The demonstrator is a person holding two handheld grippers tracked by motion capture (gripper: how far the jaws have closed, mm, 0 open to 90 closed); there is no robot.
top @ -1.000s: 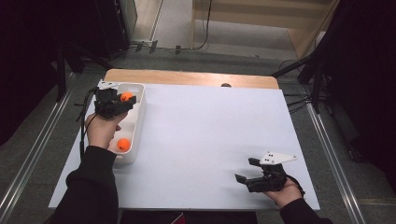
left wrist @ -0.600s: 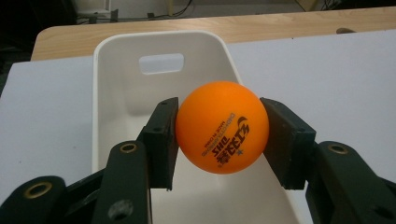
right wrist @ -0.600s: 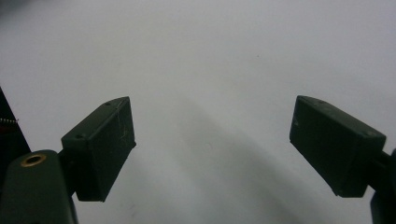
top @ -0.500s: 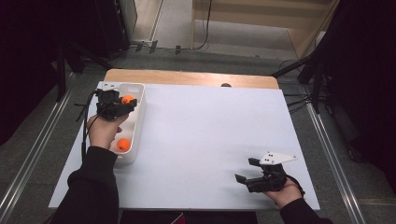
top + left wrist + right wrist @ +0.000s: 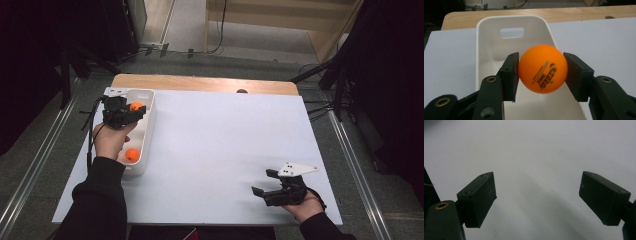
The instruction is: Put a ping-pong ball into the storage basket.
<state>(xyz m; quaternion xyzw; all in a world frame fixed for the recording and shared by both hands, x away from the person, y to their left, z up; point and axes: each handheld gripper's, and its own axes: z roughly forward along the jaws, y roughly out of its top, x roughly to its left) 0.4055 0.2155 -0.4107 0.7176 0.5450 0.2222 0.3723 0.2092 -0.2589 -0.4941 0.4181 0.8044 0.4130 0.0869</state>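
Over the white bench (image 5: 225,150), the long white bin (image 5: 145,125) runs lengthwise away from the person at the left edge. Directly above its far end, the left claw (image 5: 541,72) has just been opening around an orange ball (image 5: 542,68), ready to drop straight down. A second ball (image 5: 132,154) lies nearer. The right claw (image 5: 262,182) rests wide and empty, well apart.

The white sheet (image 5: 220,150) lies bare between the hands; the bin (image 5: 149,131) walls hem its narrow inside, a ball (image 5: 132,155) on its floor.
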